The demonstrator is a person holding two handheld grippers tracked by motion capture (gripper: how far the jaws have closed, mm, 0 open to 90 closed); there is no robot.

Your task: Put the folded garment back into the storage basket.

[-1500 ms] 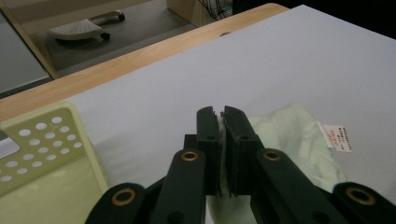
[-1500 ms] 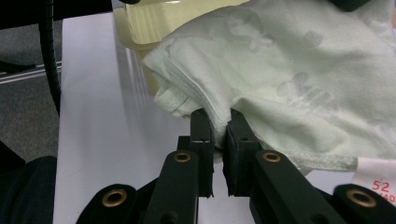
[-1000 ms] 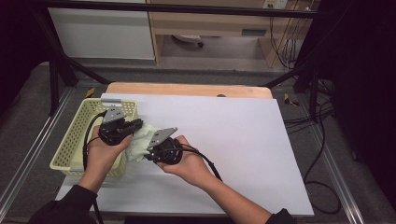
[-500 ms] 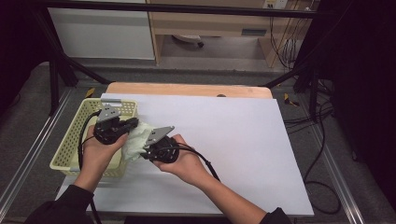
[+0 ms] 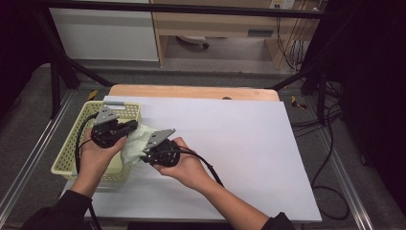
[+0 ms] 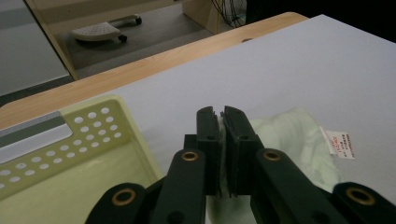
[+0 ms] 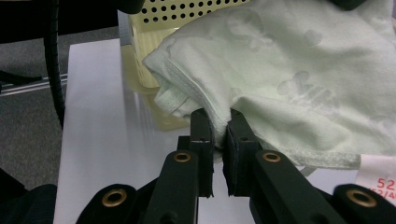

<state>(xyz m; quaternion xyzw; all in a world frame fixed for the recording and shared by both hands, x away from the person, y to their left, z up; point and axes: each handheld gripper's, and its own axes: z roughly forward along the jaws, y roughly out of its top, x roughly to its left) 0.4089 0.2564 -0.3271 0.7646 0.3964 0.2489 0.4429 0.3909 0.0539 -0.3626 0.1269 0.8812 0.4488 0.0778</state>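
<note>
Both grippers have carried the towel [image 5: 135,143] a little back toward the person over the last second. It now hangs between them at the basket's [image 5: 84,168] right rim, partly over the white bench [image 5: 239,143]. The left gripper [image 5: 132,126] and right gripper [image 5: 143,157] each pinch a fold in nearly closed jaws. It looks lifted out of the basket, ready to spread.

This looks like a lab or test room. A wide white sheet-covered wooden table [image 5: 225,143] stands inside a black metal frame [image 5: 62,72]. Beyond the jaws, black cables [image 5: 330,139] trail on the grey floor [image 5: 230,52], near plain pale wooden cabinets [image 5: 215,24].
</note>
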